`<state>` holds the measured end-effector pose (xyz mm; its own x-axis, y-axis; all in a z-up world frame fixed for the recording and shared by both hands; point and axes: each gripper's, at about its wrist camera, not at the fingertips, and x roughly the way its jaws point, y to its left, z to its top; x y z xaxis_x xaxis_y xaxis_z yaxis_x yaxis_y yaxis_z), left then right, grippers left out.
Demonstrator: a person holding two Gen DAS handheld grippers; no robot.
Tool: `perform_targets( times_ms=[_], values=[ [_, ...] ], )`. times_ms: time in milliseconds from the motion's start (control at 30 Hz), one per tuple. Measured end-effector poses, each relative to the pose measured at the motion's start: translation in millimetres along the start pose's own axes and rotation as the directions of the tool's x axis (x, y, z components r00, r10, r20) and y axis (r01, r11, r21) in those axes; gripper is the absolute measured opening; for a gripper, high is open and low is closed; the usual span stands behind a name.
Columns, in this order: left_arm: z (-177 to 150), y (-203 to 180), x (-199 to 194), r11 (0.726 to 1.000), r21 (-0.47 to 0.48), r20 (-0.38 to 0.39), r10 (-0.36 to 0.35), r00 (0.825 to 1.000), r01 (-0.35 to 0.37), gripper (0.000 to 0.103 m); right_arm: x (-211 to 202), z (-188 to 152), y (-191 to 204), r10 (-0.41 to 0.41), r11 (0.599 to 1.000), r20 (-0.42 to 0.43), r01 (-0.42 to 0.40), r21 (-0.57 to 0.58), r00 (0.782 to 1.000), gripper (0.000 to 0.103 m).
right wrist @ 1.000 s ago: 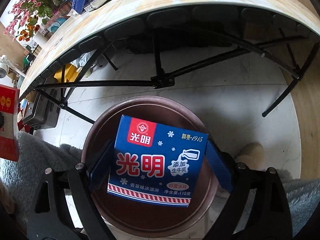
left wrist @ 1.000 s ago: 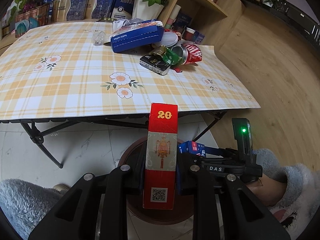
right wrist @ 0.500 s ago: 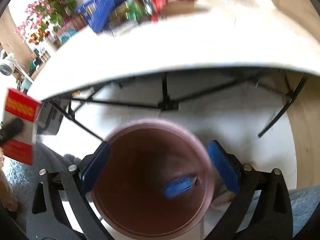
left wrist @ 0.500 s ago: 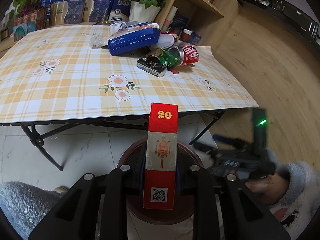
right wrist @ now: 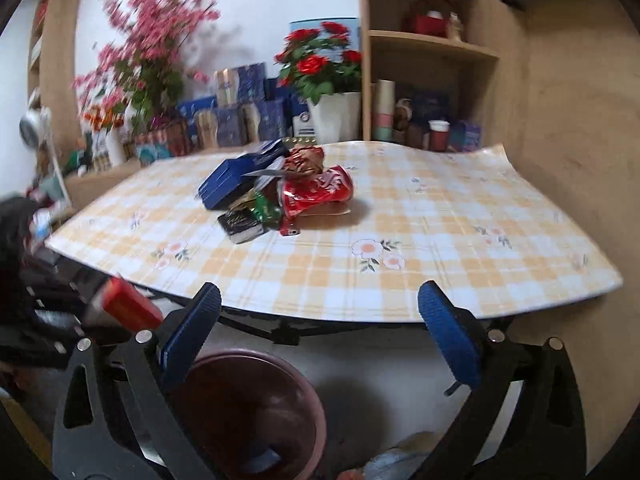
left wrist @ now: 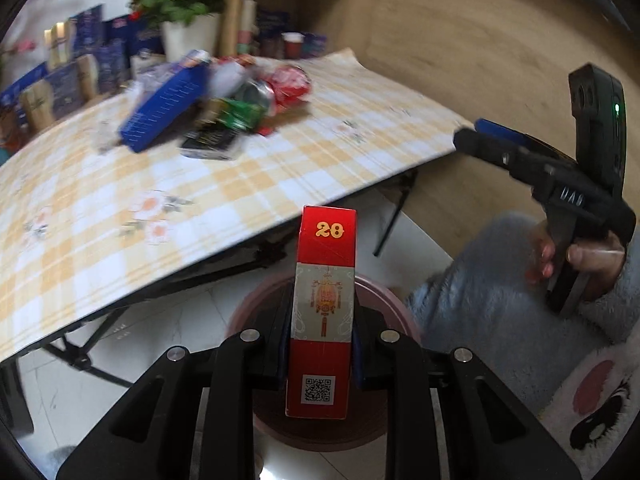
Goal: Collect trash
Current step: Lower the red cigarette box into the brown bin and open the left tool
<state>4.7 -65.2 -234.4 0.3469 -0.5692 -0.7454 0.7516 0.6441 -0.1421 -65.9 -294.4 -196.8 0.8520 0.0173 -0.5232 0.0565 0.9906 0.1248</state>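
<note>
My left gripper is shut on a tall red box marked 20, held upright above the brown bin on the floor. My right gripper stands wide open with nothing between its blue pads. It faces the plaid table from just off its front edge, with the bin below it. In the middle of the table lies a trash pile: a crushed red can, a blue box, a green can and a black pack. The red box shows at the left.
Black folding legs run under the table. Behind it are potted red roses, pink blossoms, boxes and a wooden shelf with cups. In the left wrist view a hand in a fluffy grey sleeve holds the right gripper at the right.
The right gripper let a blue carton drop into the bin, then rose and tipped up toward the table top. The left gripper rolled and shifted, still holding the red box.
</note>
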Motion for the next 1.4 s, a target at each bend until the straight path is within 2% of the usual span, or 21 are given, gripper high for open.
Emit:
perform_targets(
  times_ms=[133,233,400,567,600,633,700,767,867,967,1067,1400],
  values=[
    [-12,-1,38,1.000,-0.007,-0.084,-0.008,0.996,0.008,0.023,16,-6,5,-0.038,0.999,-0.041,0.038,-0.005,0.998,0.097],
    [-17,8,59,0.999,-0.052,-0.147,-0.011,0.989,0.004,0.023,23,-12,1,-0.052,0.999,-0.067,0.053,0.005,0.996,0.097],
    [-21,22,73,0.994,-0.113,-0.194,-0.015,0.981,-0.007,0.023,29,-13,-15,-0.058,0.994,-0.080,0.065,0.088,0.995,0.097],
    [-21,25,77,0.992,-0.122,-0.213,-0.018,0.977,-0.008,0.023,32,-15,-23,-0.058,0.989,-0.090,0.070,0.133,0.994,0.097],
    [-20,25,77,0.992,-0.122,-0.209,-0.017,0.978,-0.009,0.024,33,-15,-23,-0.058,0.989,-0.092,0.069,0.132,0.994,0.097],
    [-20,25,76,0.992,-0.123,-0.204,-0.018,0.979,-0.008,0.029,33,-16,-22,-0.058,0.989,-0.093,0.070,0.128,0.994,0.097],
    [-20,24,71,0.992,-0.124,-0.183,-0.012,0.983,-0.011,0.045,33,-15,-21,-0.055,0.990,-0.093,0.066,0.121,0.994,0.097],
    [-18,26,63,0.991,-0.130,-0.135,0.017,0.991,-0.034,0.065,33,-15,-20,-0.055,0.991,-0.092,0.065,0.114,0.994,0.097],
    [-13,29,48,0.985,-0.143,-0.063,0.093,0.994,-0.101,0.082,32,-15,-19,-0.059,0.991,-0.090,0.069,0.112,0.994,0.097],
    [-10,34,32,0.972,-0.164,0.002,0.173,0.985,-0.171,0.088,32,-15,-19,-0.059,0.991,-0.089,0.069,0.113,0.994,0.097],
    [-8,39,16,0.953,-0.189,0.056,0.250,0.967,-0.236,0.091,33,-16,-18,-0.056,0.992,-0.092,0.066,0.111,0.994,0.097],
    [-5,60,-11,0.896,-0.303,0.122,0.375,0.919,-0.325,0.095,36,-15,-15,-0.055,0.993,-0.115,0.067,0.101,0.992,0.097]
  ],
)
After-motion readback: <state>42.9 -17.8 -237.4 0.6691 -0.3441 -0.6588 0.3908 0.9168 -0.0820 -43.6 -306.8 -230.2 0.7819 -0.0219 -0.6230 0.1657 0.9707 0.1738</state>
